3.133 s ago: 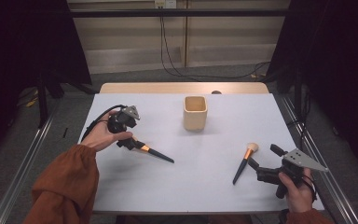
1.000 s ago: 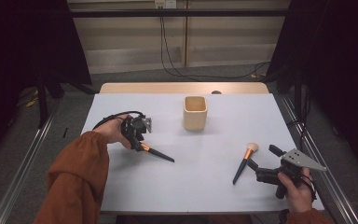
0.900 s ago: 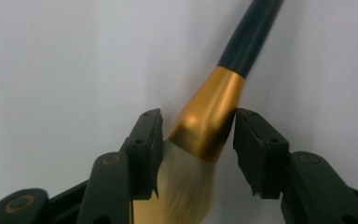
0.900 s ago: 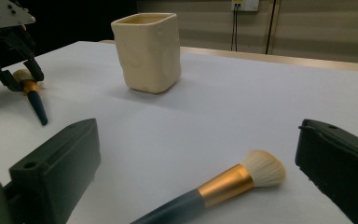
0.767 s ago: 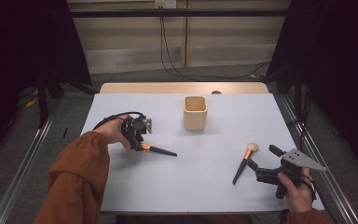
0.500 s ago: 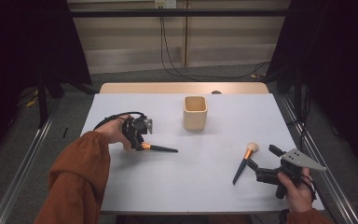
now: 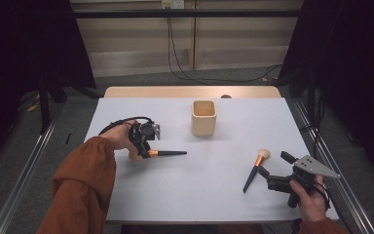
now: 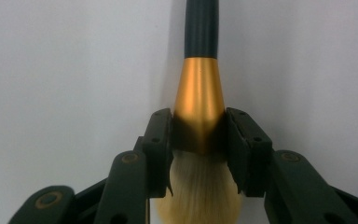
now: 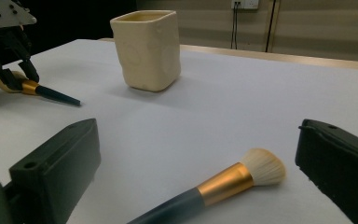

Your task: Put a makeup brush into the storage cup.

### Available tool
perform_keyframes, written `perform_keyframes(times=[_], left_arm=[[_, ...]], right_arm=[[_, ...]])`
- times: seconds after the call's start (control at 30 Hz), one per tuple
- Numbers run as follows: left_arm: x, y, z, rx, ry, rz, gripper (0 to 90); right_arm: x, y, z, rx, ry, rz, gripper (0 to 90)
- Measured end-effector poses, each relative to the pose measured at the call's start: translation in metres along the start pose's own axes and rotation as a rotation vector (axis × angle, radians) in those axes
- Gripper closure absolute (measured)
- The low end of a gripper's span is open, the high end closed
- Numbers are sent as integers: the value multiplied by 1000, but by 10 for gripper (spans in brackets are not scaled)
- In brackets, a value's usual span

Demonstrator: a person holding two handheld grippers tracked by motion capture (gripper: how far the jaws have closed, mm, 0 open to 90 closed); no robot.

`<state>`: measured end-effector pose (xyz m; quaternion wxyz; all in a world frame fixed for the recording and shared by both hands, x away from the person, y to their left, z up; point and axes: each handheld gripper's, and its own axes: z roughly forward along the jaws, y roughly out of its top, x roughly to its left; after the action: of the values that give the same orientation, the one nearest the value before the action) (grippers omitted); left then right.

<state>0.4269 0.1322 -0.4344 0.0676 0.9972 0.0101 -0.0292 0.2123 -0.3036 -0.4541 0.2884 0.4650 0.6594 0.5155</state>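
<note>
The white table [image 7: 209,195] carries everything, and behind its far edge there is a strip of bare wood. Near the middle of the far edge stands a cream cup [image 7: 204,117], upright and with its mouth open to the top.

The left gripper [image 7: 143,140] is over the left part of the table, well apart from the cup, and it points down onto the first brush [image 7: 163,153]. This brush lies flat on the table with its dark handle toward the middle and its pale bristles toward the left edge. In the left gripper view the two black jaws have just been closing, and their pads [image 8: 161,140] now press on both sides of the gold collar, just above the bristles.

The right gripper [image 7: 283,170] is near the right front corner, held low in the right hand [image 7: 309,200]. Its jaws are wide apart and grip nothing. The second brush [image 7: 254,168] lies on the table just in front of them, its bristles pointing toward the far edge; in the right gripper view it lies between the two jaws without touching them.
</note>
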Motion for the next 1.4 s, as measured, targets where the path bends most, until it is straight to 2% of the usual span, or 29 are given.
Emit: perform_keyframes(times=[0.1, 0.23, 0.27, 0.3, 0.33, 0.5, 0.53, 0.57, 0.63, 0.67, 0.73, 0.77, 0.8, 0.87, 0.93, 1.0, 1.17, 1.2, 1.23, 1.4], left_arm=[[-1, 1, 1, 1, -5, -36, 631], [-1, 4, 2, 25, 0, -32, 630], [-2, 4, 4, 20, 2, -50, 629], [-2, 5, 4, 35, 3, -37, 628], [-3, 6, 6, 28, -4, -67, 626], [-2, 7, 6, 39, 0, -80, 624], [-1, 8, 6, 51, -9, -73, 624], [-1, 8, 7, 52, -9, -87, 622], [-1, 9, 9, 63, -21, -77, 614], [-1, 11, 13, 73, -32, -92, 612], [-1, 12, 13, 87, -26, -83, 611], [-1, 12, 14, 83, -14, -88, 611], [0, 13, 13, 90, -30, -93, 611], [1, 13, 13, 90, -30, -100, 610], [0, 14, 14, 92, -29, -125, 610], [0, 15, 14, 102, -24, -117, 606], [1, 16, 15, 105, -25, -148, 607], [-1, 16, 16, 102, 4, -144, 611], [-2, 17, 15, 110, -12, -143, 615], [-3, 16, 13, 100, -1, -165, 619]], right_arm=[[0, 0, 0, 1, 2, 0, 0], [0, 0, 0, 1, 1, 0, 0], [0, 0, 0, 1, 1, 0, 0], [0, 0, 0, 2, 1, 0, 0], [1, 0, 0, 1, 3, -2, 0], [1, 0, 0, 1, 2, -1, 0], [1, 0, 1, 2, 2, -1, 0], [1, 0, 1, 3, 2, 0, 0], [1, 0, 1, 2, 3, -1, 0], [1, 0, 1, 2, 3, -1, 0], [1, 0, 1, 3, 2, 0, 0], [1, 0, 1, 3, 2, 0, 0], [1, 0, 1, 3, 2, 0, 0], [1, 0, 1, 4, 3, -1, 0], [1, 0, 1, 5, 3, -3, 0], [1, 0, 1, 5, 3, -3, 0], [1, 0, 2, 8, 2, -5, 0], [1, 0, 2, 8, 2, -5, 0], [1, 0, 1, 8, 3, -4, 0], [0, 0, 1, 8, 0, 1, 0]])
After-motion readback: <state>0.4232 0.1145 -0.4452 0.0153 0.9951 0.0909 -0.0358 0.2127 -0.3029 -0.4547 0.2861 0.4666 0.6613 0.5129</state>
